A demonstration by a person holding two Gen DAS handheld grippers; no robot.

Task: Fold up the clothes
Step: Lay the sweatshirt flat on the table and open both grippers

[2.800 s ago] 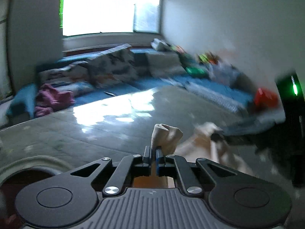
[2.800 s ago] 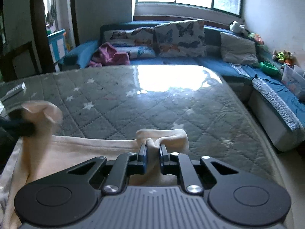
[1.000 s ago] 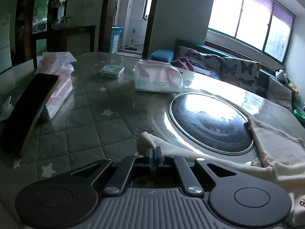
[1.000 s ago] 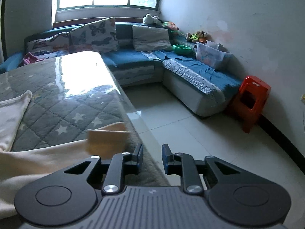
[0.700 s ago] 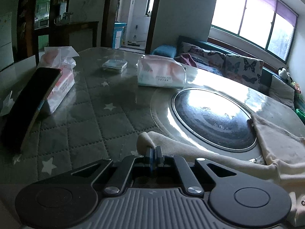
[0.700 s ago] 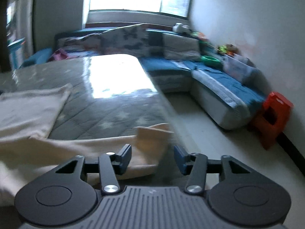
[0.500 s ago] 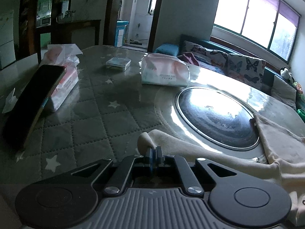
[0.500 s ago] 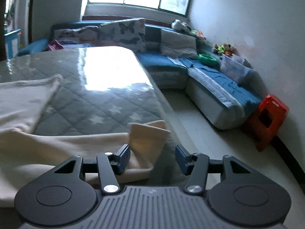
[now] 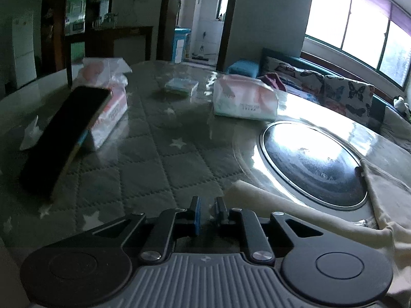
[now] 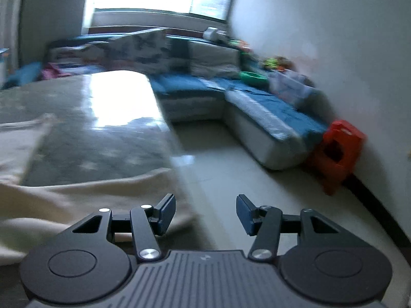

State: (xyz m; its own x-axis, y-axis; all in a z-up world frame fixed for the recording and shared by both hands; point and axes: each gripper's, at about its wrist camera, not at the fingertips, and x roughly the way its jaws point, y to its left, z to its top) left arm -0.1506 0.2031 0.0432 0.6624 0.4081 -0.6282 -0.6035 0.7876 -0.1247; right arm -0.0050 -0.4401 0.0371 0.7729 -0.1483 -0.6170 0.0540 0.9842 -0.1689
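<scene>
Soft cream garment [image 9: 295,205] lies draped on the quilted, glass-topped desk [image 9: 154,159] by its near edge. Left tool [image 9: 207,211] opening, nothing between. Right tool [image 10: 206,213] apart, empty. Only the right view shows floor, blurred.

Table [image 9: 179,154]: covered by a grey quilted cloth with white stars.
Turntable [image 9: 313,164]: round dark glass disc on the table.
Phone [image 9: 64,138]: dark, leaning against a tissue box [image 9: 110,113].
Tissue pack [image 9: 245,100]: soft, white and pink, beyond the turntable.
Small box [image 9: 181,87]: near the table's far side.
Sofa [image 10: 257,113]: blue, along the wall.
Stool [image 10: 336,151]: red plastic, beside the sofa's end.
</scene>
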